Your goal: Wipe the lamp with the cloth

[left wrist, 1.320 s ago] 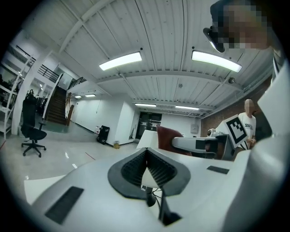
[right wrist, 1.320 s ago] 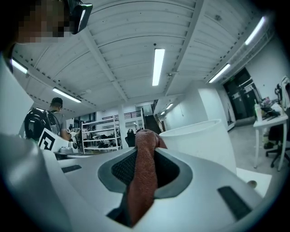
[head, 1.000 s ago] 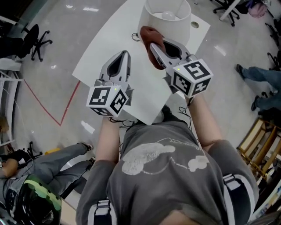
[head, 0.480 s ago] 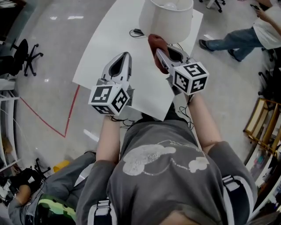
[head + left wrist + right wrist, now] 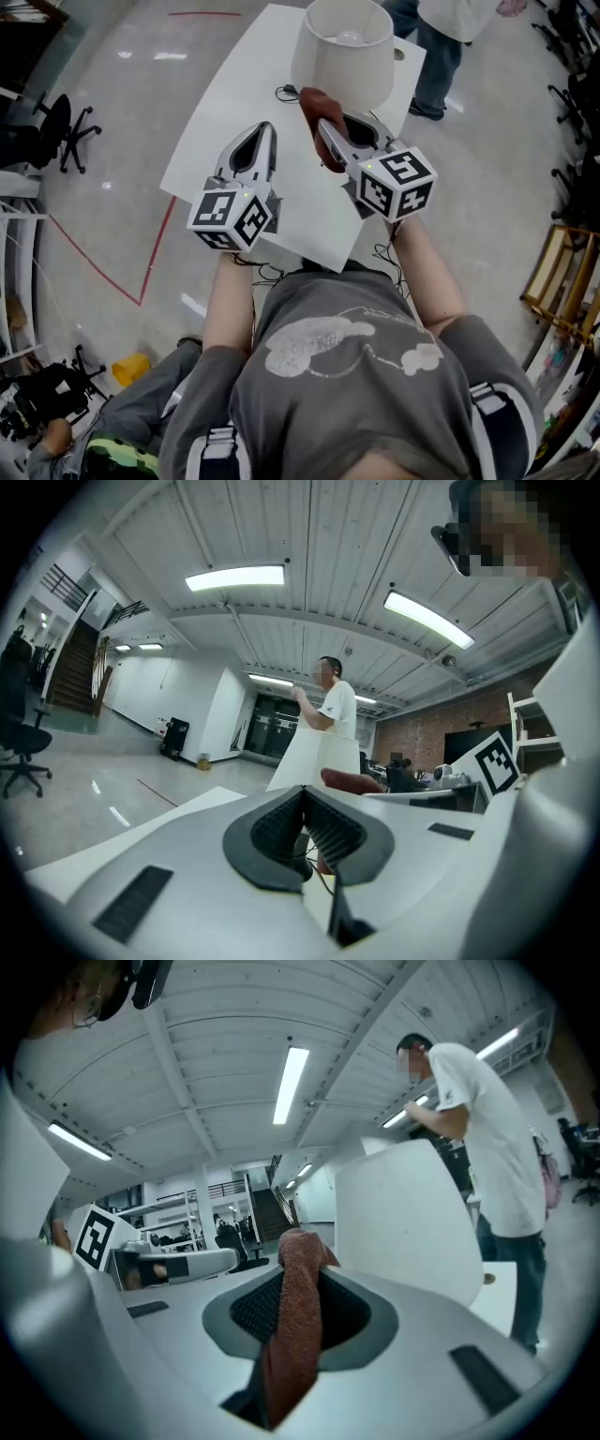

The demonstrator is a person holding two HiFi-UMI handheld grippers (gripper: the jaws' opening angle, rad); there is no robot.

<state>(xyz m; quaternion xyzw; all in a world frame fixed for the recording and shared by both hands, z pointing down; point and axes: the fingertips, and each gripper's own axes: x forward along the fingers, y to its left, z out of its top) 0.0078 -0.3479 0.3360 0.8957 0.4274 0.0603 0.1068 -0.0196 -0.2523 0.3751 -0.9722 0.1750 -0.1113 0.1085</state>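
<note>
Two jaws of the right gripper (image 5: 325, 124) are clamped on the brown cloth (image 5: 312, 99), held just beside the white lamp (image 5: 342, 58) on the table (image 5: 234, 98). On the left gripper (image 5: 266, 129), jaws are pressed together, nothing gripped.

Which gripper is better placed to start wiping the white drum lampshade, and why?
Right. The right gripper clamps the reddish-brown cloth beside the white drum lampshade; the left gripper is shut, empty, and farther back.

A white table (image 5: 234, 122) carries a lamp (image 5: 342, 56) at its far edge (nearer the right corner than the left). A black cable (image 5: 285, 93) lies just beside the lamp, on its left side.
</note>
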